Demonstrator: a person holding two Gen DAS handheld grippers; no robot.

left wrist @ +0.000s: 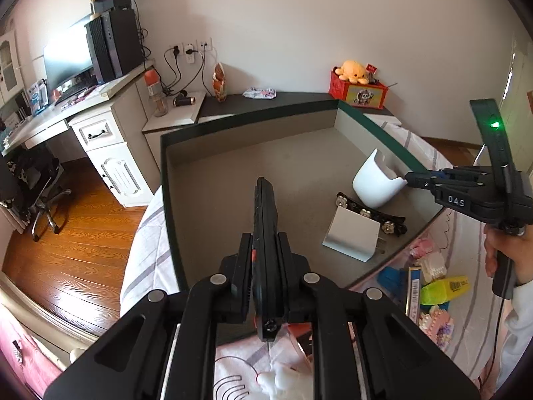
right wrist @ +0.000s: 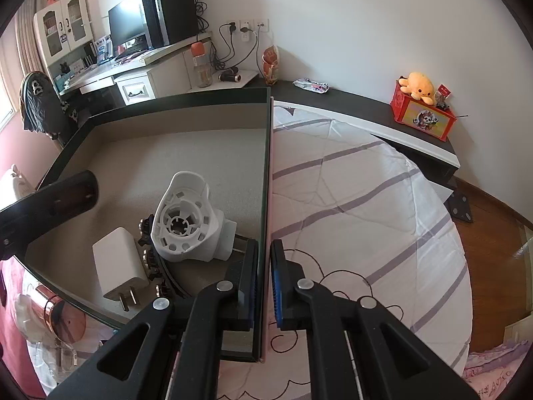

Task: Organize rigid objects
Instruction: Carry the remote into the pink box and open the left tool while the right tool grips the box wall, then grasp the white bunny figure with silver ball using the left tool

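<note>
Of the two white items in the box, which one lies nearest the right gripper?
The white plastic holder, round and ribbed, lies beside the right gripper; the white charger, flat with prongs, lies farther off.

Plain white wall (left wrist: 299,16) with a row of sockets (left wrist: 190,48) and hanging cables. Far left, a cream table (left wrist: 83,106) with drawers carries a monitor (left wrist: 66,56) and a dark computer tower (left wrist: 115,43); a glazed cabinet (right wrist: 63,26) stands beyond. Wooden plank floor (left wrist: 73,253) with a swivel chair (left wrist: 40,186). A dark ledge (left wrist: 283,100) runs along the wall behind the bed (right wrist: 366,206), which has striped bedding. Soft daylight.
</note>
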